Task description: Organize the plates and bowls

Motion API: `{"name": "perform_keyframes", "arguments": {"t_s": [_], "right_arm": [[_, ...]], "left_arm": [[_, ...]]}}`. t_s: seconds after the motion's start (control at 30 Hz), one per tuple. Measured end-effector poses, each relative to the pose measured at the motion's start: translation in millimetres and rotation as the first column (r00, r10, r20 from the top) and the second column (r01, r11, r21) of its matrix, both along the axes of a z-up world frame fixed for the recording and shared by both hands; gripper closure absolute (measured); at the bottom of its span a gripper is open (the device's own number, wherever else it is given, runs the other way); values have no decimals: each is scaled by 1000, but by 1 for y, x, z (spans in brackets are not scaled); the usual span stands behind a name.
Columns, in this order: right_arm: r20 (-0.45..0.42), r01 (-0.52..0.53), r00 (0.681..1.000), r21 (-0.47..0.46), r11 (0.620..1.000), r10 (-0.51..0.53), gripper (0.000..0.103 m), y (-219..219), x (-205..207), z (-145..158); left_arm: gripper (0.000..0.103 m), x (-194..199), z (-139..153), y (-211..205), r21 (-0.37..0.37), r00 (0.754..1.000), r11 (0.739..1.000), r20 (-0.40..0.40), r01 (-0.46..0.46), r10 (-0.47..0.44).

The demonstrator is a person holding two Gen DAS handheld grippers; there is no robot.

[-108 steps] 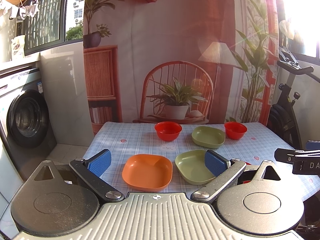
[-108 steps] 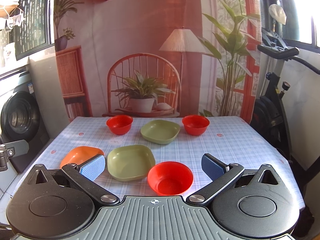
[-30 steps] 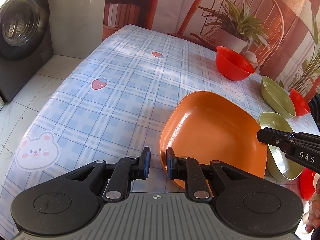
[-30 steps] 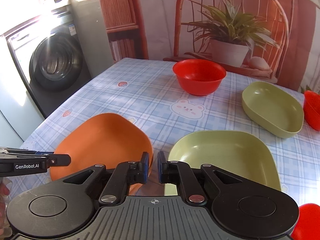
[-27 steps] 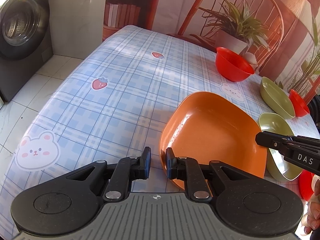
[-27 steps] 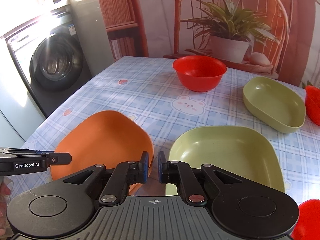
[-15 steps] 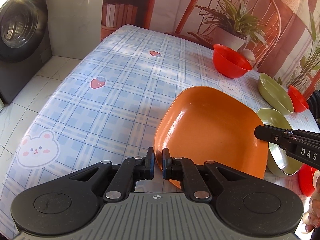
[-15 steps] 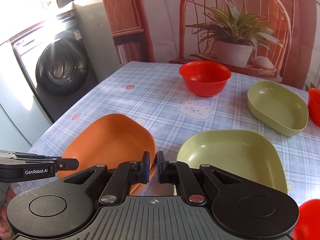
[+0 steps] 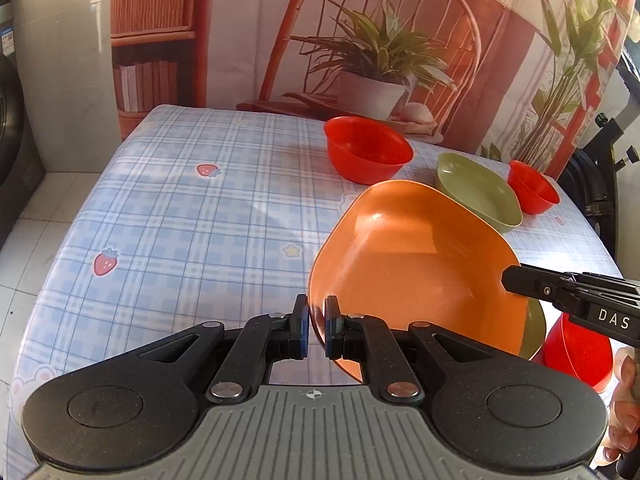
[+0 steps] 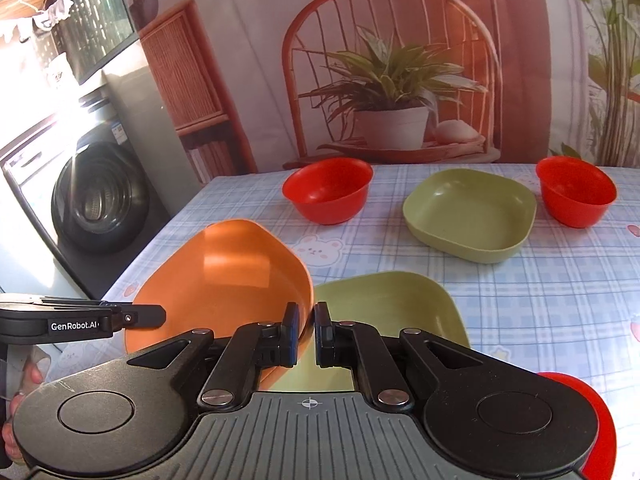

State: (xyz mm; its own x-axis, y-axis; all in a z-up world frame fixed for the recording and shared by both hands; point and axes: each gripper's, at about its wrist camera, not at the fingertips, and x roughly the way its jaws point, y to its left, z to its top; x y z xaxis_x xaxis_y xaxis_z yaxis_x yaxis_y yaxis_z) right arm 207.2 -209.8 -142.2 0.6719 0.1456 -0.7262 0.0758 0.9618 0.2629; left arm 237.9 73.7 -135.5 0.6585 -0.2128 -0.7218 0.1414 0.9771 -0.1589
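Tabletop (image 9: 168, 216) contact is seen to have been lost by the orange plate (image 9: 416, 264), now tilted above the near green plate (image 10: 392, 304) for stacking, its opposite rims being pinched by left gripper (image 9: 314, 330) and right gripper (image 10: 304, 334) jaws.

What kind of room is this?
Probably a home laundry or utility corner: a washing machine stands beside a table in a checked cloth, and the chair and plant look like a printed backdrop.

Black left gripper (image 9: 314, 330) — ribbed grey body, 2 silver screws, blue-padded jaws.
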Motion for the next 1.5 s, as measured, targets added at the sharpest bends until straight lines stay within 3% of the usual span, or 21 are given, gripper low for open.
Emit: {"name": "perform_keyframes", "arguments": {"t_s": [0.23, 0.53, 1.0, 1.5], "right_arm": [[7, 135, 991, -9, 991, -134, 96, -41, -25, 3], [-8, 188, 982, -7, 982, -188, 94, -62, -45, -1], [-35, 168, 985, 4, 986, -168, 93, -55, -45, -8], [-39, 179, 983, -22, 984, -180, 89, -59, -43, -9]], "left_arm": [[95, 33, 10, -55, 52, 988, 988, 40, 144, -146], [94, 61, -12, -90, 63, 968, 966, -4, 250, -250], [90, 64, -32, -97, 145, 964, 953, -53, 267, -262], [90, 63, -41, -90, 147, 967, 956, -70, 253, -245]]}}
